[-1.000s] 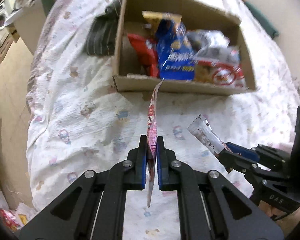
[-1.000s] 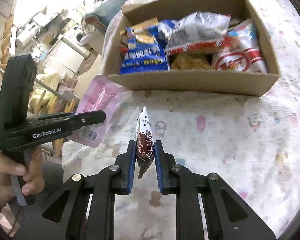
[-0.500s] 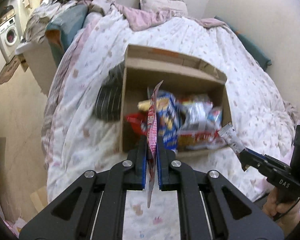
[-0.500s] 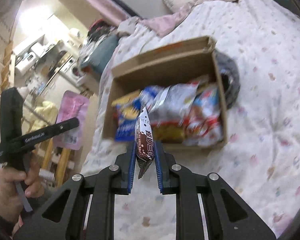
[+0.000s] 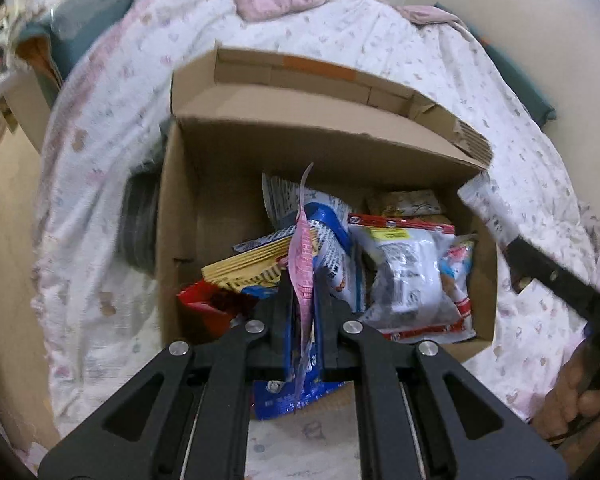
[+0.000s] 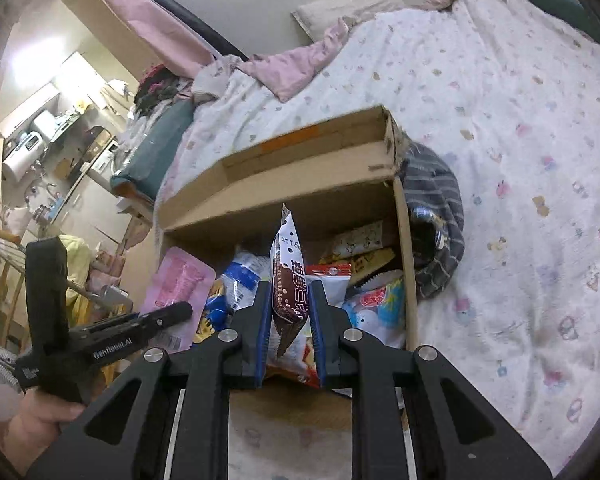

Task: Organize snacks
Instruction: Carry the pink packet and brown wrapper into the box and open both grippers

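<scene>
While both claws hang above the open cardboard box (image 5: pixel 228 184) on the bed (image 6: pixel 500 128), each is clamped on a snack. The left claw (image 5: pixel 303 300) has its pads pressed together on a thin pink packet (image 5: pixel 303 264), which stands edge-on between them and rises past the tips, over the blue bag (image 5: pixel 332 236) and yellow bag (image 5: pixel 244 270) packed inside the box. In the right wrist view that same pink packet (image 6: pixel 176 284) shows its flat face at the box's left wall, held out from the left claw (image 6: pixel 184 310), whose handle a hand (image 6: pixel 32 420) grips from below. The right claw (image 6: pixel 289 312) is closed on a brown and white bar wrapper (image 6: pixel 288 276), upright between the blue pads, its top pointing toward the box's far wall. From the left wrist view the right claw (image 5: pixel 516 248) reaches in from the right at the box's right wall, blurred, with the wrapper's pale end (image 5: pixel 480 196) beyond its tip. Both claws tilt downward toward the box. A striped grey garment (image 6: pixel 436 216) lies against the box's outer side.
</scene>
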The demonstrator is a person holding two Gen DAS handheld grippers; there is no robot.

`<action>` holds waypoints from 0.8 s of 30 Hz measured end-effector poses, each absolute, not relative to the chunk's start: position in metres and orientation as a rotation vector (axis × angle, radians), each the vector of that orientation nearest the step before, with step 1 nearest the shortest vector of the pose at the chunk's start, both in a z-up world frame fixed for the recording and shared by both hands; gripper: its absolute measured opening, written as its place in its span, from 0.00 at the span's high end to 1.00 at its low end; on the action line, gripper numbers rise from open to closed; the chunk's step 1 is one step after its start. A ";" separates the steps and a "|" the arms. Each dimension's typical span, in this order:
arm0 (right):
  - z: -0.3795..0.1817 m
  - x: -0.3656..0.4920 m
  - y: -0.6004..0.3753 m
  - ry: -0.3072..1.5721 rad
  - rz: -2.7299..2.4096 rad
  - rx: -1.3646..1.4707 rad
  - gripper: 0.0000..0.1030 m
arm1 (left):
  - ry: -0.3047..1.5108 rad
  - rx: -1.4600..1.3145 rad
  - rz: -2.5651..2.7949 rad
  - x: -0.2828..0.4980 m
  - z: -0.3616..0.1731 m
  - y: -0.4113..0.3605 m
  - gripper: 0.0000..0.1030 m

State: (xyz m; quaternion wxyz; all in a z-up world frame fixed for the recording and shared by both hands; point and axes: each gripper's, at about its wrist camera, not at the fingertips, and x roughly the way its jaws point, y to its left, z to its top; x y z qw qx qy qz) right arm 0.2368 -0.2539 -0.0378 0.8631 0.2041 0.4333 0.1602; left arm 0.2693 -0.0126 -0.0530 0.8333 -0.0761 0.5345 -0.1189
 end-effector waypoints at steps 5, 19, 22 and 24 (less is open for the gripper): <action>-0.056 0.248 -0.254 0.948 0.320 0.437 0.81 | 1.111 -0.190 -0.265 0.276 -0.051 -0.012 0.94; -0.055 0.258 -0.248 0.945 0.338 0.431 0.81 | 1.044 -0.185 -0.285 0.275 -0.036 -0.016 0.94; -0.055 0.257 -0.246 0.950 0.319 0.402 0.81 | 1.035 -0.175 -0.284 0.274 -0.034 -0.018 0.94; -0.056 0.257 -0.247 0.952 0.320 0.411 0.81 | 1.026 -0.154 -0.278 0.273 -0.034 -0.019 0.94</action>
